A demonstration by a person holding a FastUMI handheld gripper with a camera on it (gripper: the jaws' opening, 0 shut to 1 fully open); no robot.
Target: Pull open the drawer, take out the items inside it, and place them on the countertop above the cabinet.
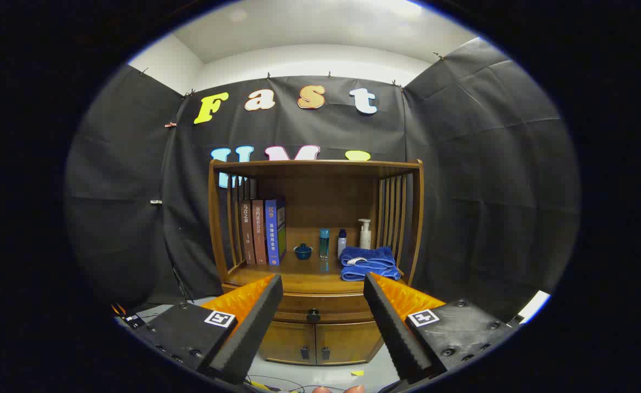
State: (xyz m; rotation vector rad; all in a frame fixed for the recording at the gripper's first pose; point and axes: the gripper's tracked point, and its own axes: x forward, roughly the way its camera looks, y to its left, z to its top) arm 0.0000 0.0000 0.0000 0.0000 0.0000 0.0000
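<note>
We are at the first step: the drawer [320,312] is shut, and nothing has come out of it yet. Our gripper [323,297] hangs in front of the wooden cabinet [320,344], with its fingers spread wide and holding nothing. The drawer front sits in the gap between them, just under the front edge of the countertop [304,279]. Its small dark knob [313,315] shows between the fingers and a little beyond them, roughly centred in the gap. Below the drawer are two small cabinet doors with their own dark pulls.

The countertop already carries things. Three books [263,232] stand at its left edge, and a small blue bowl [303,251] sits near the middle. A teal bottle [324,243], a white bottle [342,242] and a pump dispenser [364,233] stand toward the back. A folded blue towel [368,263] lies at the right front corner. The barest stretch is along the front edge, left of the towel.

We judge that the next move calls for bringing the fingers straight forward until the knob lies between them. We then close on it from both sides and pull back level. The knob is small, so our alignment must be careful. What lies inside the drawer we cannot tell.
</note>
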